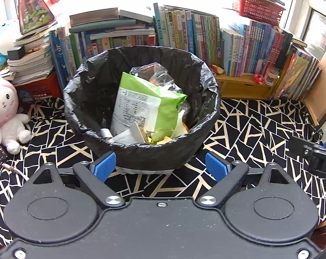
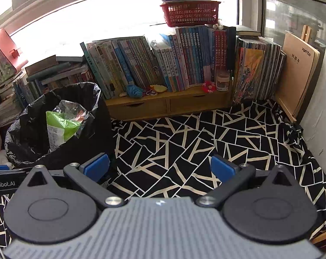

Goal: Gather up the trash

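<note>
The bin [image 1: 141,108] sits dead ahead of the left gripper [image 1: 160,167], nearer than the right gripper [image 2: 160,168]; both sets of fingers wide, empty.

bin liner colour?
Black; the bin liner wraps over the rim of the bin. Shows best in the left wrist view.

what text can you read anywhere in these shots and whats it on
"xprinte": top of the brown board leaning at the right wall; the characters below it are unreadable.
"enRobot.AI", cut off: left hand-held gripper body.
"D", cut off: right hand-held gripper body.
Book spines, green snack bag: too small.
</note>
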`<state>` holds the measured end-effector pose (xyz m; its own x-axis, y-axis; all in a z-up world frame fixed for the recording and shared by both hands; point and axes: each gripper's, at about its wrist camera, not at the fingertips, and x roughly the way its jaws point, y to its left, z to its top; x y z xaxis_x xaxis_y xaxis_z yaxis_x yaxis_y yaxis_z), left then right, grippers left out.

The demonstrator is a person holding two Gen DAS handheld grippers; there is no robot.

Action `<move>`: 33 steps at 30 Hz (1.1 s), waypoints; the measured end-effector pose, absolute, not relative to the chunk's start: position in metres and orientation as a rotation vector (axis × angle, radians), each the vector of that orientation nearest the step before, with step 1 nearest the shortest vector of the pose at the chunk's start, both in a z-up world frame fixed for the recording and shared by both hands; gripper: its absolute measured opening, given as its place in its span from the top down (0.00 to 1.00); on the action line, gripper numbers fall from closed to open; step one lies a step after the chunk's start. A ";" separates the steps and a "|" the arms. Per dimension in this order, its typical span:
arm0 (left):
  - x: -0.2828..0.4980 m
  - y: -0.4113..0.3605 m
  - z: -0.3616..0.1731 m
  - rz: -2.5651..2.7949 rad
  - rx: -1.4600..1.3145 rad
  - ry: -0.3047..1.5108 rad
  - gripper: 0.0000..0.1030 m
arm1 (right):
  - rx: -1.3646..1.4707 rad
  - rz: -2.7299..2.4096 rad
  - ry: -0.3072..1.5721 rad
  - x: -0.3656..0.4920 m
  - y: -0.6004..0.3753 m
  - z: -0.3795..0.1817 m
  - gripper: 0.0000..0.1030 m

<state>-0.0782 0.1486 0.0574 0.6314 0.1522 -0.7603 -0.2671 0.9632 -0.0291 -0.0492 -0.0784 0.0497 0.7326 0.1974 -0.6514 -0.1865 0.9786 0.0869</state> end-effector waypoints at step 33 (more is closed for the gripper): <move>-0.052 0.158 0.055 0.296 -0.152 0.869 0.13 | -0.039 0.210 0.727 -0.019 -0.059 0.043 0.00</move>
<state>-0.0523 0.1579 0.0552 0.6086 0.1937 -0.7695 -0.3162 0.9486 -0.0113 -0.0194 -0.0595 0.0434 0.7275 0.1767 -0.6630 -0.2036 0.9783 0.0374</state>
